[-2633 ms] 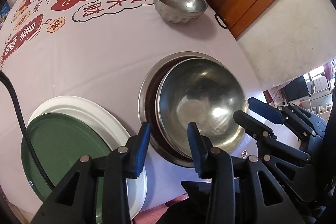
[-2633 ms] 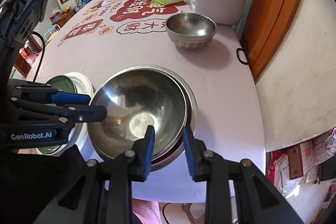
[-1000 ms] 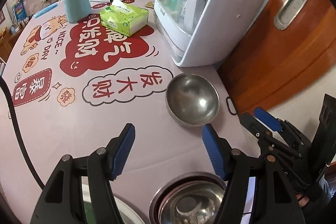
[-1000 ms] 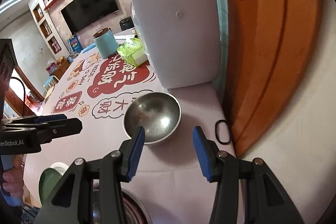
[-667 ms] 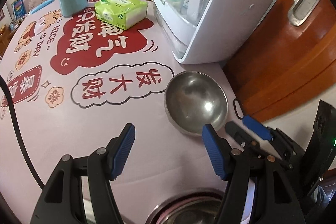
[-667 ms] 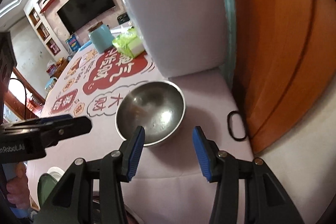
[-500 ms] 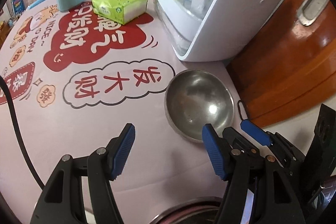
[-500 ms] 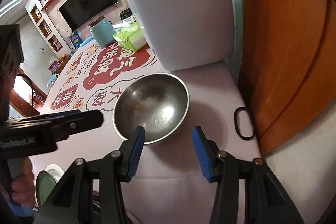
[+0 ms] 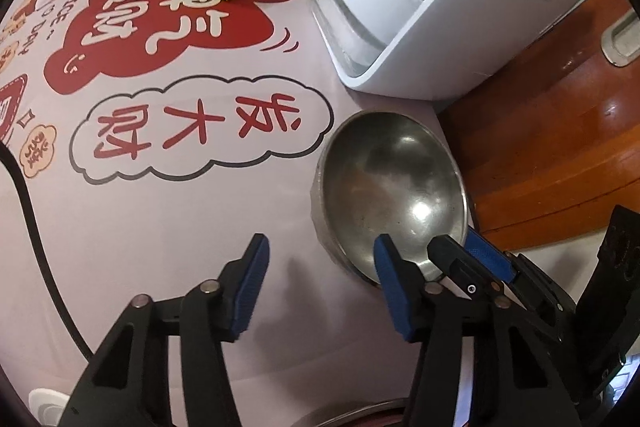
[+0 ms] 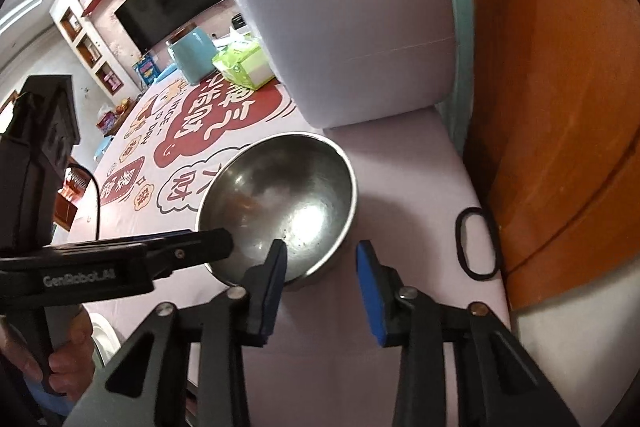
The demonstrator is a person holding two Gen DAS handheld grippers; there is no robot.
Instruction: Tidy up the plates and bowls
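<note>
Pink printed tablecloth (image 9: 168, 211), steel bowl (image 9: 394, 195), left gripper (image 9: 322, 267) and right gripper (image 10: 320, 269) both closing around its rim, apparently ungripped, hair tie (image 10: 476, 243) only in right view.

Your own gripper fingers hide the near rim of the steel bowl (image 10: 280, 203); nearer you than that bowl, the frame edge crops a white plate (image 9: 44, 401).
</note>
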